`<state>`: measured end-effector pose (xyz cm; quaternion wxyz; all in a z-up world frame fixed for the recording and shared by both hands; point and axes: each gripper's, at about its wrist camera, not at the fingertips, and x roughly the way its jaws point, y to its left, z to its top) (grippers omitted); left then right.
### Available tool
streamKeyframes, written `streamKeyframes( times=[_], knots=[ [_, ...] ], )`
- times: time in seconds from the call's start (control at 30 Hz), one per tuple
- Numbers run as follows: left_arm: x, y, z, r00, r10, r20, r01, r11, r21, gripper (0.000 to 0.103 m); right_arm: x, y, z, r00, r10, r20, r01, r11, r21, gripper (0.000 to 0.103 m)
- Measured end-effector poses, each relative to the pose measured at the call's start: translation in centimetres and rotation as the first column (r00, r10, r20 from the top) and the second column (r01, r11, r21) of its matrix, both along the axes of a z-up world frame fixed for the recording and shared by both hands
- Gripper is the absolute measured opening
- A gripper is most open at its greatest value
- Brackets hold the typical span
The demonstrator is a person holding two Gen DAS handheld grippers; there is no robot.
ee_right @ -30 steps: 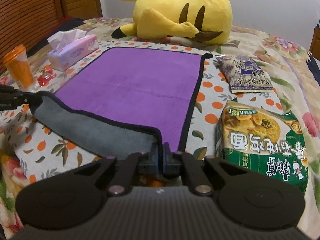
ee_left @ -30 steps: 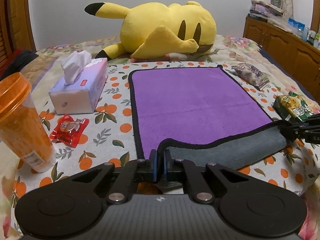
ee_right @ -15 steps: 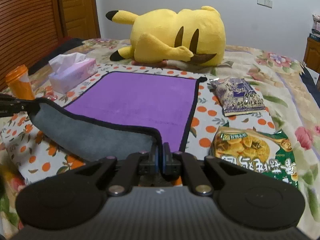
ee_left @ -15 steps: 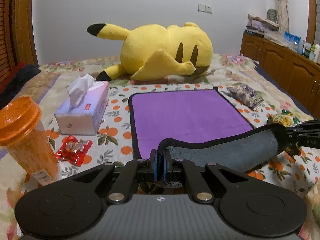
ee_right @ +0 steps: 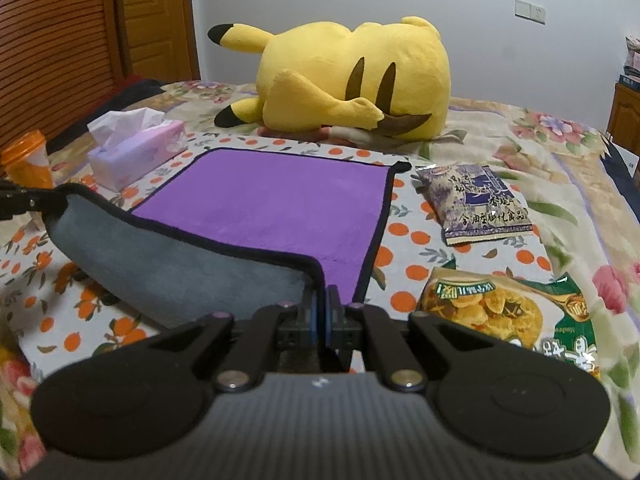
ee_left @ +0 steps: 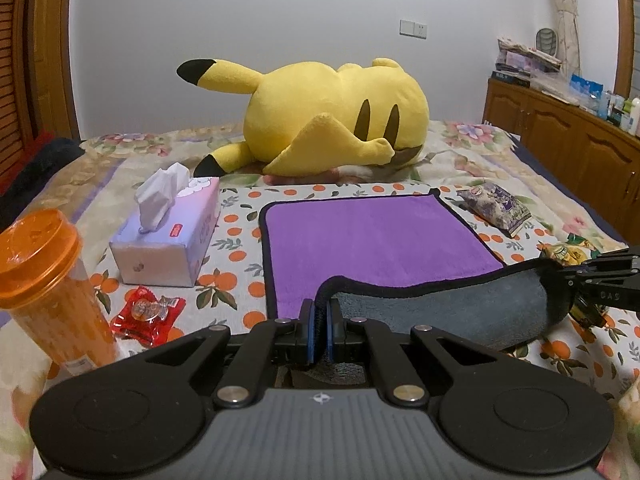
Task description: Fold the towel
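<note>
Your left gripper (ee_left: 319, 330) and right gripper (ee_right: 320, 316) each pinch a near corner of the towel (ee_left: 376, 236), lifted at lower frame; its far half lies flat, running toward the upper frame.

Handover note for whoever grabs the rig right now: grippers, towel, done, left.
Left gripper: shut on the near left corner of the towel.
Right gripper: shut on the near right corner.
Towel: near edge lifted off the bed, grey underside showing and sagging between the grippers; far part lies flat, purple side up, in front of the plush.
Nearby: tissue box, orange cup, candy on the left; two snack bags on the right.
Done: both corners gripped and raised.
Left: carry the near edge over to the far edge, lay it down, release.
</note>
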<state>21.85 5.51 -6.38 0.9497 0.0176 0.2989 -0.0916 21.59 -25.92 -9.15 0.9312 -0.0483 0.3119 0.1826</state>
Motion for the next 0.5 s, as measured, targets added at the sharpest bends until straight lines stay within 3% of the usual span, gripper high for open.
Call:
streamKeyframes(
  times=[0.5],
  knots=[
    [2.4,-0.2,-1.1,1.000,0.006,0.014,-0.006,1.000,0.024,0.006,1.5,0.4,-0.4,0.999,0.019,0.037,-0.017,0.999,-0.032,0.004]
  ],
)
